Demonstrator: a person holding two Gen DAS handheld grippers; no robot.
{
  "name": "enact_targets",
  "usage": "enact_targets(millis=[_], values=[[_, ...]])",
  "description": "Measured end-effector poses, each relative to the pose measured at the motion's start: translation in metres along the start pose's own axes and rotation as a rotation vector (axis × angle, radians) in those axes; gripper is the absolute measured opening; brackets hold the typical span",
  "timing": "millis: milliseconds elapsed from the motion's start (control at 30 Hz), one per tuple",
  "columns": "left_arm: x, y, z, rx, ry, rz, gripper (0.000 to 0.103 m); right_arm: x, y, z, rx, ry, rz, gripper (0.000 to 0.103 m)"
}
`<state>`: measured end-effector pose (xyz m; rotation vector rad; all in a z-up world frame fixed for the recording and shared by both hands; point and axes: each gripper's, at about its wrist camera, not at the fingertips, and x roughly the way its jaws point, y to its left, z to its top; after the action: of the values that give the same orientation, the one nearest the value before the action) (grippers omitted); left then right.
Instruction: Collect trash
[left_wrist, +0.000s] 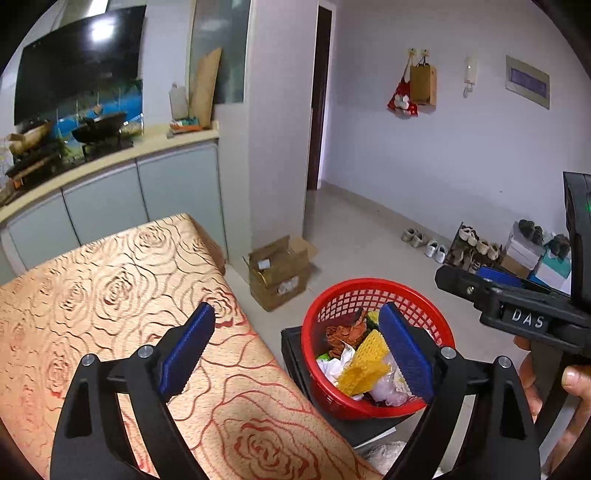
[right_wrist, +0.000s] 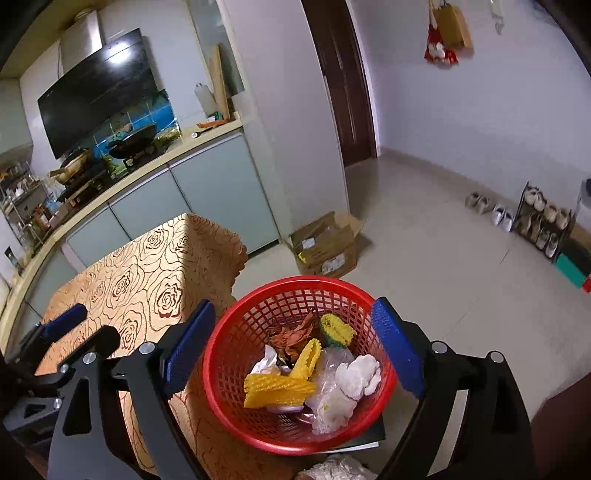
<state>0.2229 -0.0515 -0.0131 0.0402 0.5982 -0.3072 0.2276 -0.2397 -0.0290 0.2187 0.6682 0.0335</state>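
red plastic: mesh basket (right_wrist: 295, 363) sits on a dark flat stand just beside the table edge, floor side
basket contents: yellow foam fruit netting (right_wrist: 279, 387), a second yellow netting piece standing on edge (right_wrist: 309, 356), green-and-yellow sponge (right_wrist: 337, 329), brown crumpled scrap (right_wrist: 290, 334), white tissue (right_wrist: 264, 363), clear plastic film (right_wrist: 332, 369), white foam wad (right_wrist: 360, 374)
look: light, crushed, loosely heaped; fills the basket floor, nothing above the rim
key relation: basket lies forward and below both grippers; in the right wrist view it is centred between the two blue pads, in the left wrist view it sits off toward that gripper's right pad
nearer hand: right, as I read it; it lines up straight over the basket
long axis: flat netting piece runs roughly left-right across the basket floor
right gripper (right_wrist: 295, 350): jaws wide apart, nothing between the pads
left gripper (left_wrist: 297, 352): jaws wide apart, empty, hanging over the table edge
table (left_wrist: 92, 295): gold rose-pattern cloth, no loose trash in view on it
task state: looks near done, judging by the bare cloth
pale item: fuzzy lump (right_wrist: 332, 470) at the bottom edge below the basket, cannot tell what it is
surroundings: cardboard box (right_wrist: 327, 247) on the tile floor beyond, well apart from the basket
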Motion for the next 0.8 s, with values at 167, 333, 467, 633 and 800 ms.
enact_targets(millis=[167, 333, 467, 633, 800], values=[[-0.03, 0.004, 0.001, 0.006, -0.056, 0.047, 0.091, -0.027, 0.014, -0.007, -0.024, -0.061, -0.024, 0.095], [-0.058, 0.014, -0.001, -0.005, -0.104, 0.098, 0.095, -0.049, 0.031, -0.014, -0.069, -0.101, -0.026, 0.096], [-0.075, 0.019, -0.004, -0.018, -0.129, 0.135, 0.096, -0.064, 0.047, -0.021, -0.105, -0.128, -0.028, 0.096], [-0.089, 0.022, -0.011, -0.016, -0.142, 0.164, 0.096, -0.08, 0.06, -0.031, -0.118, -0.153, -0.041, 0.096], [-0.1, 0.024, -0.019, -0.032, -0.146, 0.177, 0.096, -0.089, 0.063, -0.041, -0.115, -0.147, -0.054, 0.096]])
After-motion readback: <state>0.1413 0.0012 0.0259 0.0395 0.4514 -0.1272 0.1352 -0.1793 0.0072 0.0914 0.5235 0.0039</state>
